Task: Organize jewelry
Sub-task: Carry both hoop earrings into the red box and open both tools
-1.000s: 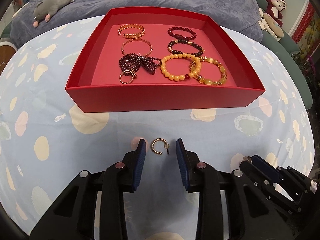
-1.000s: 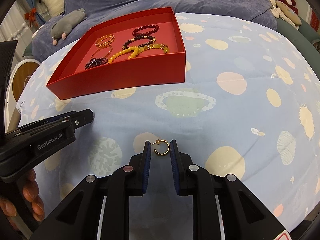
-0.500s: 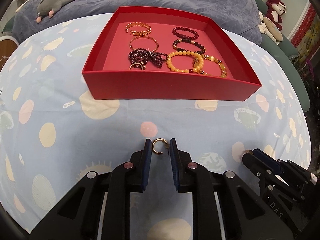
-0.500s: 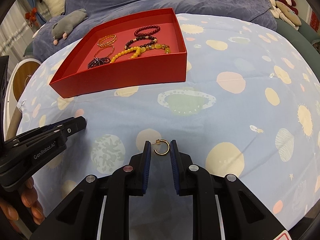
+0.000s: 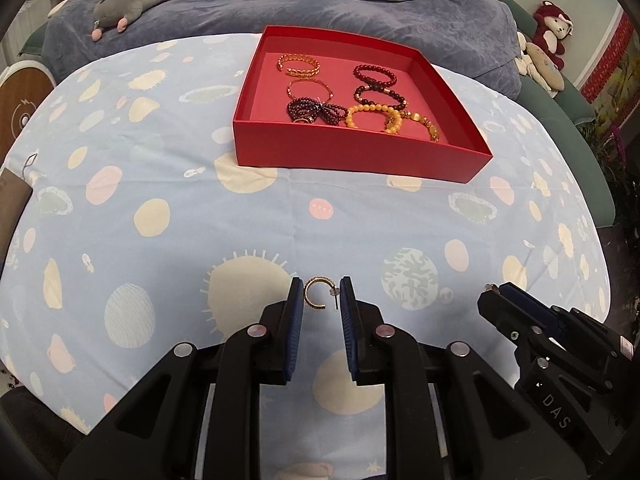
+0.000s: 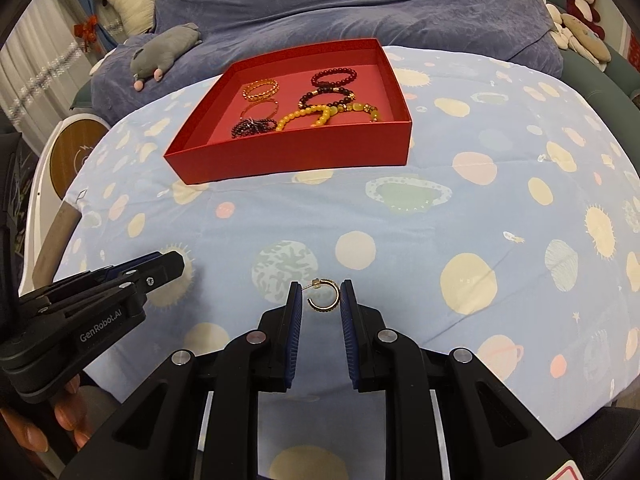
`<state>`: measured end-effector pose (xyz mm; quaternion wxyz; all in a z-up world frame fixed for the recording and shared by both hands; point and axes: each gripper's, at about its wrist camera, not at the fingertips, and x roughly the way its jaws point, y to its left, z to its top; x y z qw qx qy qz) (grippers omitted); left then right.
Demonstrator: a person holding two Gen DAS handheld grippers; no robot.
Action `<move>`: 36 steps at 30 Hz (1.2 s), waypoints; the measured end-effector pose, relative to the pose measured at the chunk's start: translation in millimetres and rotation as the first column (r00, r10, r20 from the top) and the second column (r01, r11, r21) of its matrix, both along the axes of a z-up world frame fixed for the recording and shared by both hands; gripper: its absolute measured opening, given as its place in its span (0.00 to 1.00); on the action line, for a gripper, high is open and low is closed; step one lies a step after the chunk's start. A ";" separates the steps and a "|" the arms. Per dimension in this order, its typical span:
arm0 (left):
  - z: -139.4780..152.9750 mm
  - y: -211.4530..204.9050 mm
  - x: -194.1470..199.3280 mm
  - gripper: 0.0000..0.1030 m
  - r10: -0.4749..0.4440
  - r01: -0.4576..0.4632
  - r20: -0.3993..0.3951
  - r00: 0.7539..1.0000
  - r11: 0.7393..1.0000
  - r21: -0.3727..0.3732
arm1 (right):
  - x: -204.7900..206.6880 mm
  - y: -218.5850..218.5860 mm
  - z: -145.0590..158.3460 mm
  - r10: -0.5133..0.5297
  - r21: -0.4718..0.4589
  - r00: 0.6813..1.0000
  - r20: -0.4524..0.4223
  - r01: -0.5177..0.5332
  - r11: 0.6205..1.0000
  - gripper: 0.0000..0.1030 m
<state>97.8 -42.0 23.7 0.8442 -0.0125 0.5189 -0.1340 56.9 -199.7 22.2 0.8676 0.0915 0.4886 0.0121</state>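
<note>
My left gripper (image 5: 320, 298) is shut on a gold hoop earring (image 5: 316, 299), held above the patterned cloth. My right gripper (image 6: 320, 298) is shut on a second gold hoop earring (image 6: 326, 300). A red tray (image 5: 352, 160) lies further back on the table and holds several bracelets (image 5: 372, 114) and a ring. It also shows in the right wrist view (image 6: 296, 156). The right gripper's tip shows at the lower right of the left wrist view (image 5: 496, 298). The left gripper shows at the lower left of the right wrist view (image 6: 160, 270).
A blue space-print cloth (image 5: 160, 216) covers the round table. A grey plush toy (image 5: 128, 4) lies on the blue sofa behind. More plush toys (image 5: 548, 40) sit at the back right. A round wooden stool (image 6: 72, 156) stands at the left.
Both grippers have pulled back from the tray, which now looks farther away. The left jaws closed on their earring about a second ago; the right stayed shut on its earring.
</note>
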 end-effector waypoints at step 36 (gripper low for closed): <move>70.2 -19.8 66.9 0.18 -0.017 0.017 0.117 0.993 1.000 0.003 | 81.2 -12.2 70.9 0.009 -0.019 0.990 0.142 -0.006 1.000 0.18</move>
